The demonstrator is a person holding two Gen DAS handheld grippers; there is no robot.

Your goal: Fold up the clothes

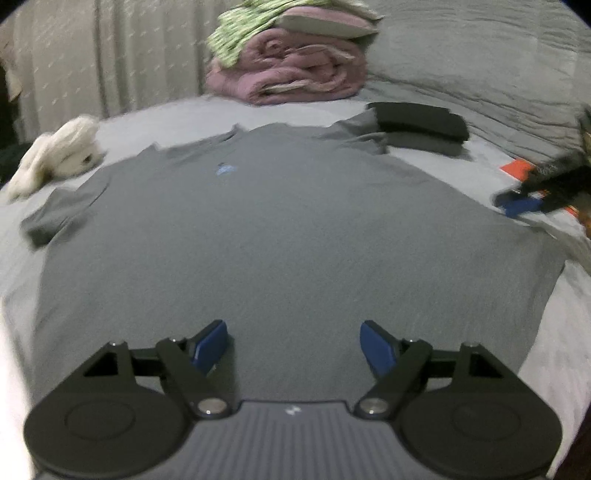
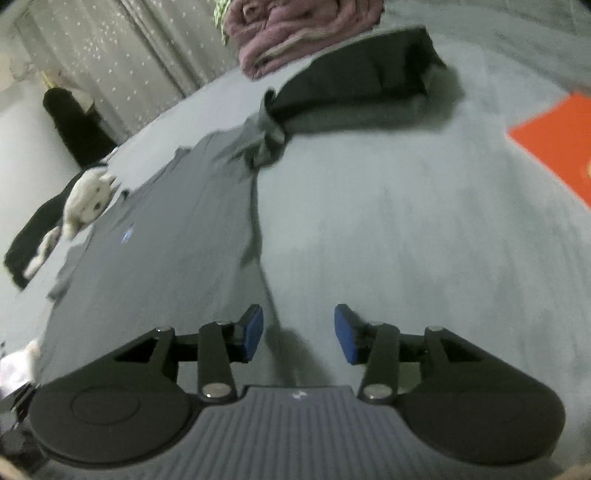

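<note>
A grey T-shirt (image 1: 280, 221) lies spread flat across the frame's centre on a bed (image 1: 517, 74). It looks light, limp, easily bunched; best pinched at hem corners. Left gripper (image 1: 293, 345) wide apart, empty; right gripper (image 2: 298, 332) partly open, empty

A bed (image 1: 155, 114) covered by a pale grey sheet carries everything. A grey T-shirt (image 1: 280, 229) lies spread flat across its middle, front up, with a small blue emblem on the chest. Beyond the collar sits a folded pink blanket (image 1: 295, 74) with a green patterned cloth (image 1: 236, 33) on top. A folded black garment (image 1: 417, 120) rests at the shirt's far right shoulder, touching the sleeve. A white plush toy (image 1: 55, 155) lies near the other sleeve, partly on a black cloth (image 2: 33, 229) in the right wrist view. An orange flat item (image 2: 557, 136) lies well apart on the sheet, and rumpled grey bedding (image 1: 480, 55) is heaped at the far right.
</note>
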